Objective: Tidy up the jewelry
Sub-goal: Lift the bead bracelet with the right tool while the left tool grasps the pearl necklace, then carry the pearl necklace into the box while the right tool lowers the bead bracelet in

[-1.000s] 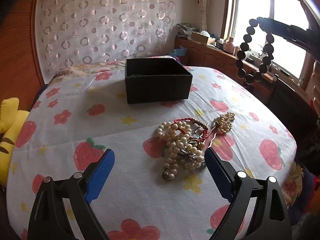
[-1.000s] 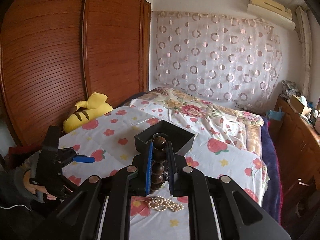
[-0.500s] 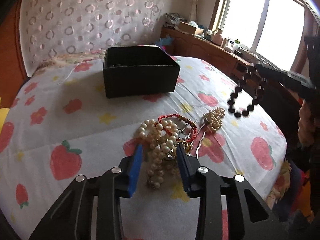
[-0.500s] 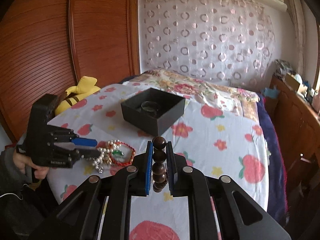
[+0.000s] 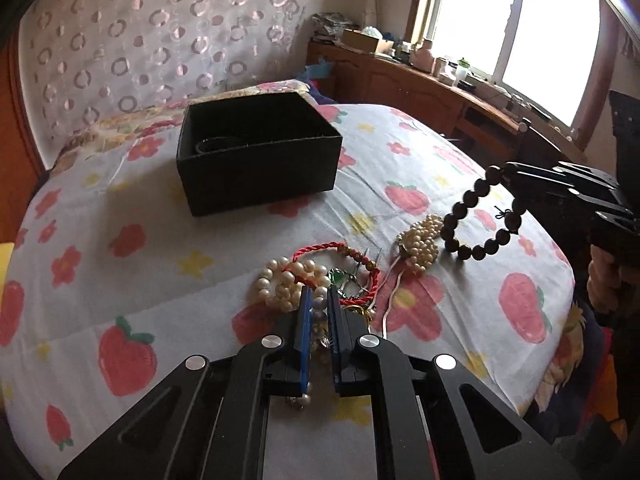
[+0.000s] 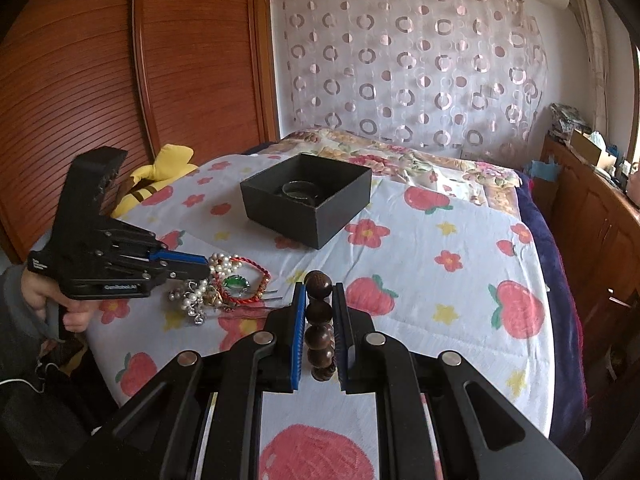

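My left gripper points down into the jewelry pile on the strawberry bedsheet, its jaws closing tight on a white pearl strand, pads pressing it. A red cord bracelet and a pearl cluster lie tangled beside it. My right gripper is shut on a dark wooden bead bracelet, which hangs as a loop low over the sheet to the right of the pile. The open black box sits farther back with a dark bangle inside.
A yellow plush toy lies at the bed's left edge by the wooden wardrobe. A wooden sideboard with clutter runs under the window on the right. The sheet drops off at the near and right edges.
My left gripper went from wide open to shut on the pearl strand while moving into the pile. The right gripper came down, bringing the bead bracelet low over the sheet.
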`<state>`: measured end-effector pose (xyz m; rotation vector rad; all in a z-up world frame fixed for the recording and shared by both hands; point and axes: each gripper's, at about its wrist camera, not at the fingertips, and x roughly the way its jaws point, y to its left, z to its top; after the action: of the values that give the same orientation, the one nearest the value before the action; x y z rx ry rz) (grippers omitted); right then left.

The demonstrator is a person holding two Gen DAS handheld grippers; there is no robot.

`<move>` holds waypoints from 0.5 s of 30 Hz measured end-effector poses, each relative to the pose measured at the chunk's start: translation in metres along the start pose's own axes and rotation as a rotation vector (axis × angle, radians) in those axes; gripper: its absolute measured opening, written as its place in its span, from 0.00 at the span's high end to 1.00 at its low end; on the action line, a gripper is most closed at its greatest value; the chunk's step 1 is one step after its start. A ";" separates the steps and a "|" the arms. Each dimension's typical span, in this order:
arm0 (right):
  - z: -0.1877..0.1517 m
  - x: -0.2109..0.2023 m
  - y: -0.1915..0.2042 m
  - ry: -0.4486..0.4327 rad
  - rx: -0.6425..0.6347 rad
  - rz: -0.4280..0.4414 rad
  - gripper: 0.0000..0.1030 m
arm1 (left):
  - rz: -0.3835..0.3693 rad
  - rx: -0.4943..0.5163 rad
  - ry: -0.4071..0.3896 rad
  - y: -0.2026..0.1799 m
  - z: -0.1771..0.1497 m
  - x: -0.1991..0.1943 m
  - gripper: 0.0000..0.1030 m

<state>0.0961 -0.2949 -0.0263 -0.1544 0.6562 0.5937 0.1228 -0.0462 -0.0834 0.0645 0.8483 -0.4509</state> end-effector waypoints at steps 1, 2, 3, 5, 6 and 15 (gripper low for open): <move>0.000 0.000 0.000 0.000 0.001 0.001 0.86 | -0.006 0.000 -0.005 0.000 -0.001 -0.003 0.94; -0.001 0.001 0.000 0.001 0.001 0.002 0.86 | -0.012 -0.003 -0.009 0.000 -0.001 -0.006 0.94; -0.001 0.001 0.000 0.001 0.001 0.002 0.86 | -0.014 -0.005 -0.016 0.000 0.000 -0.010 0.94; -0.001 0.002 0.001 0.001 0.000 0.004 0.86 | -0.018 -0.007 -0.038 0.000 0.000 -0.018 0.94; -0.001 0.002 0.002 0.001 -0.001 0.004 0.86 | -0.024 -0.012 -0.053 0.001 0.002 -0.024 0.94; 0.008 -0.001 0.004 -0.018 -0.009 0.015 0.86 | -0.019 -0.034 -0.180 0.004 0.023 -0.067 0.94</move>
<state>0.0971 -0.2894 -0.0195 -0.1525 0.6377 0.6114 0.1023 -0.0235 -0.0191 -0.0158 0.6802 -0.4525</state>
